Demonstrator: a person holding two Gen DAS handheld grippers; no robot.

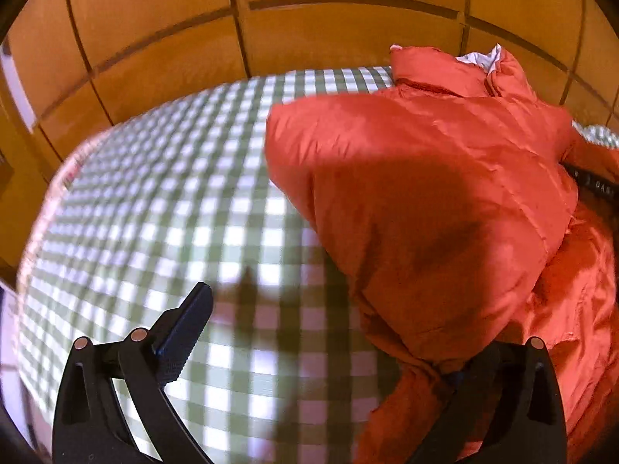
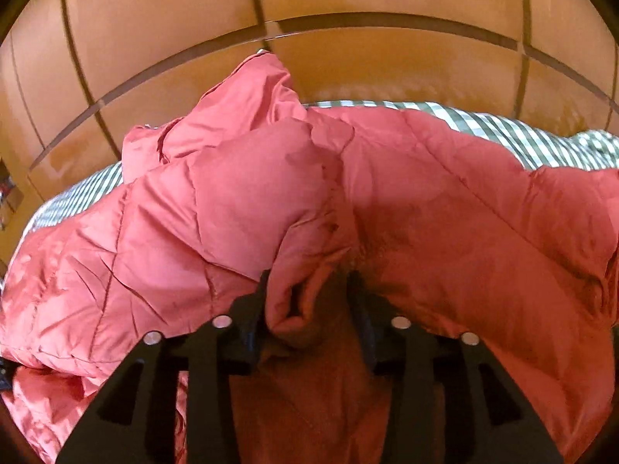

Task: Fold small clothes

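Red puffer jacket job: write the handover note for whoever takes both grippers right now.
Left gripper: open and empty, over the green-checked tablecloth; its right finger is hidden under the jacket's edge.
Right gripper: jaws partly open around a bunched fold of the red puffer jacket; whether the pads press on it cannot be told.
Jacket: lying in a puffy heap on the cloth, collar at the far side.
Done: one part seems thrown over the body.
Left: flatten it and finish the folds.

Checked cloth (image 1: 162,201) lies free; jacket (image 1: 425,193) crowds right.
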